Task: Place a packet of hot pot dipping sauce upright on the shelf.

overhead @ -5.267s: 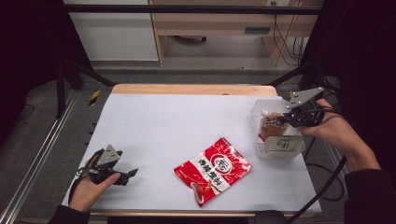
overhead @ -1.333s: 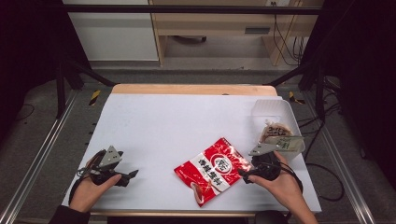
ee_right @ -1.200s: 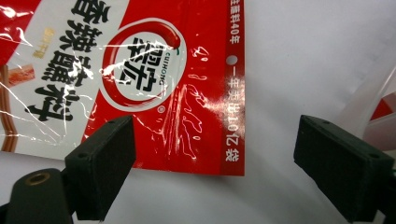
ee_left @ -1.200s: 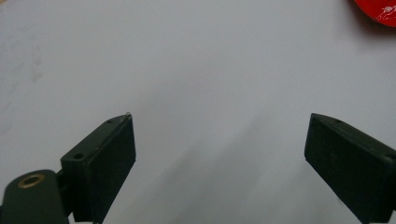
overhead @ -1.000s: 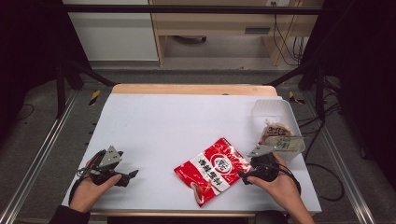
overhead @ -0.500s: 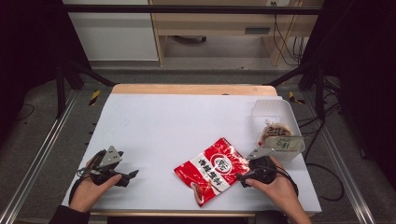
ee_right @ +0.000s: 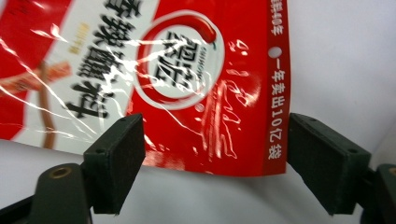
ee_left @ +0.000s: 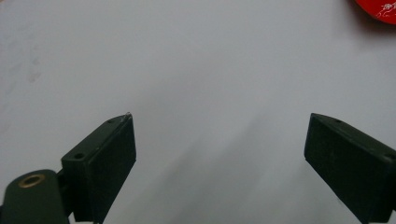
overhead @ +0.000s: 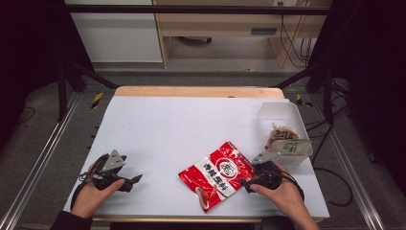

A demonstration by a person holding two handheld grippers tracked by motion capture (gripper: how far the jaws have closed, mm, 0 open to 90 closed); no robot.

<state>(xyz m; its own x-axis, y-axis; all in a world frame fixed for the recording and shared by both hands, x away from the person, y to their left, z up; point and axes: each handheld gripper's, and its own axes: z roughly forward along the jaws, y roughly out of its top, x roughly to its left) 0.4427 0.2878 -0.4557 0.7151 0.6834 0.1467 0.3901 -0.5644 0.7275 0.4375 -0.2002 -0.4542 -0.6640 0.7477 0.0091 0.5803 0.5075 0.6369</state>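
One red snack bag is lying flat near the front of the white table. The right gripper is sitting just beside the bag's right edge, and its jaws are standing wide apart with the bag's edge between them, not squeezing it. A clear tub with food in it is sitting near the right side. The left gripper is resting far to the left, jaws wide over bare table.

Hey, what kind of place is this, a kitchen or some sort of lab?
Likely a lab or recording setup, not a kitchen: a white table framed by black metal bars, loose cables on the floor behind, and a person working a red snack bag with handheld grippers.
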